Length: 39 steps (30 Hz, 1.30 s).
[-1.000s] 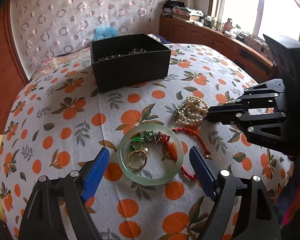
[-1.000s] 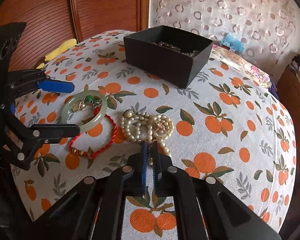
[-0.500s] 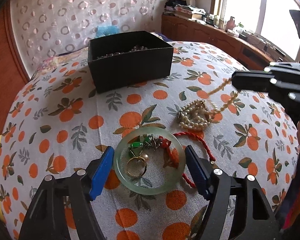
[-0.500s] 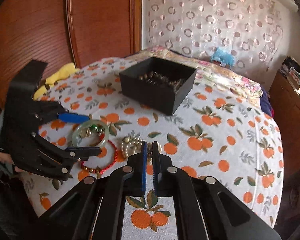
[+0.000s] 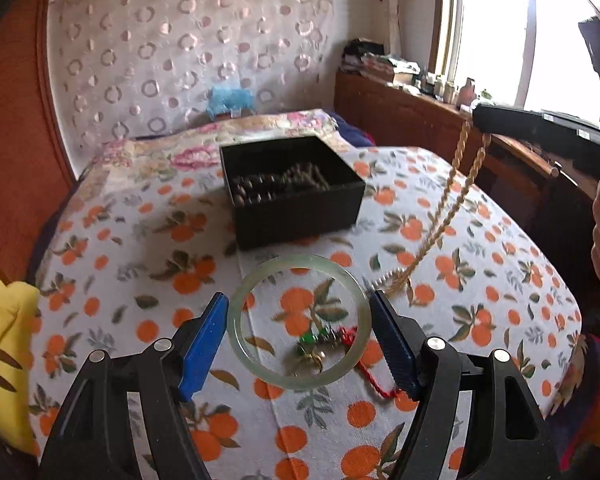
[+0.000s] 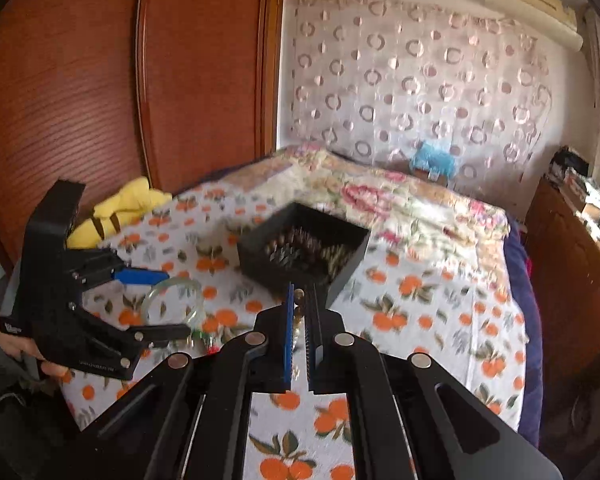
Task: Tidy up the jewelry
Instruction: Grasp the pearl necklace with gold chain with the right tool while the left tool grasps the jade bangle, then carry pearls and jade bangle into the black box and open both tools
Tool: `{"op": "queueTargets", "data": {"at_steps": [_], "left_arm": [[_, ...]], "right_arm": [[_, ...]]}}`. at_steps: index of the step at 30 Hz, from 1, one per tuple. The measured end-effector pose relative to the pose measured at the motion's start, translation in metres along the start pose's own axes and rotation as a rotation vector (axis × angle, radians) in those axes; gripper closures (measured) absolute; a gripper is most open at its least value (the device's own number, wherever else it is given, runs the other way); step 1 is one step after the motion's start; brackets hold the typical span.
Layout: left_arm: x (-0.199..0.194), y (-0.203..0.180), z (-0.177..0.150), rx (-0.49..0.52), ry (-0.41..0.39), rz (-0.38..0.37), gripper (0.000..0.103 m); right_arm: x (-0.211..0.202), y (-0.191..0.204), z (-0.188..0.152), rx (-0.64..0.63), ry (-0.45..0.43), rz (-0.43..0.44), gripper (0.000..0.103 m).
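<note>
My left gripper [image 5: 298, 300] is shut on a pale green jade bangle [image 5: 236, 332], its blue pads pressing the rim on both sides, and holds it above the orange-print cloth. Seen through the ring, a green charm with a gold ring [image 5: 312, 342] and a red cord bracelet [image 5: 366, 374] lie on the cloth. My right gripper [image 6: 300, 296] is shut on a gold chain [image 5: 452, 200], which hangs down to pearl beads [image 5: 384, 278] on the cloth. Behind stands a black box [image 5: 292, 208] of dark beads. The right wrist view shows the left gripper [image 6: 176, 304] with the bangle [image 6: 152, 300].
A yellow soft thing [image 5: 4, 360] lies at the bed's left edge. A red-brown wardrobe [image 6: 100, 80] stands on the left, and a cluttered wooden cabinet [image 5: 400, 108] runs under the window on the right. A hand [image 6: 20, 348] grips the left tool.
The left jaws closed on the bangle and raised it off the cloth, leaving the charm, ring and red cord behind. The right gripper rose, drawing the gold chain up from the pearls.
</note>
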<state>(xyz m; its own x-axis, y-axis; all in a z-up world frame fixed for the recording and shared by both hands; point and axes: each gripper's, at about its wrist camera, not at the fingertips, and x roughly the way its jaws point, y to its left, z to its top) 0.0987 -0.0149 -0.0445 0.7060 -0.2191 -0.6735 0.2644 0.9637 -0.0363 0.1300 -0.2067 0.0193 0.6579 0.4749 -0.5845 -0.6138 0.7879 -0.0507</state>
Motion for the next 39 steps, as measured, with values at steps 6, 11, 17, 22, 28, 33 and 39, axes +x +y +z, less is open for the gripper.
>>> {"op": "queueTargets", "data": {"at_steps": [6,11,17,22,28,33,39], "left_arm": [[-0.012,0.007,0.013,0.000,-0.035,0.018,0.034],[-0.020,0.013,0.022,0.000,-0.061,0.029,0.034],[-0.025,0.018,0.030,-0.005,-0.076,0.043,0.034],[-0.028,0.024,0.035,-0.018,-0.089,0.055,0.034],[-0.032,0.026,0.047,-0.009,-0.106,0.070,0.034],[-0.036,0.028,0.057,-0.007,-0.126,0.075,0.034],[-0.029,0.030,0.067,-0.004,-0.124,0.079,0.034]], "right_arm": [[-0.013,0.000,0.036,-0.023,-0.053,-0.016,0.097],[-0.015,0.001,0.061,-0.043,-0.071,-0.023,0.097],[-0.017,0.005,0.088,-0.092,-0.089,-0.058,0.097],[-0.017,0.007,0.109,-0.120,-0.103,-0.082,0.097],[-0.017,0.005,0.137,-0.120,-0.139,-0.108,0.097],[-0.011,-0.001,0.156,-0.110,-0.158,-0.137,0.097],[0.020,-0.015,0.156,-0.058,-0.115,-0.118,0.097]]}}
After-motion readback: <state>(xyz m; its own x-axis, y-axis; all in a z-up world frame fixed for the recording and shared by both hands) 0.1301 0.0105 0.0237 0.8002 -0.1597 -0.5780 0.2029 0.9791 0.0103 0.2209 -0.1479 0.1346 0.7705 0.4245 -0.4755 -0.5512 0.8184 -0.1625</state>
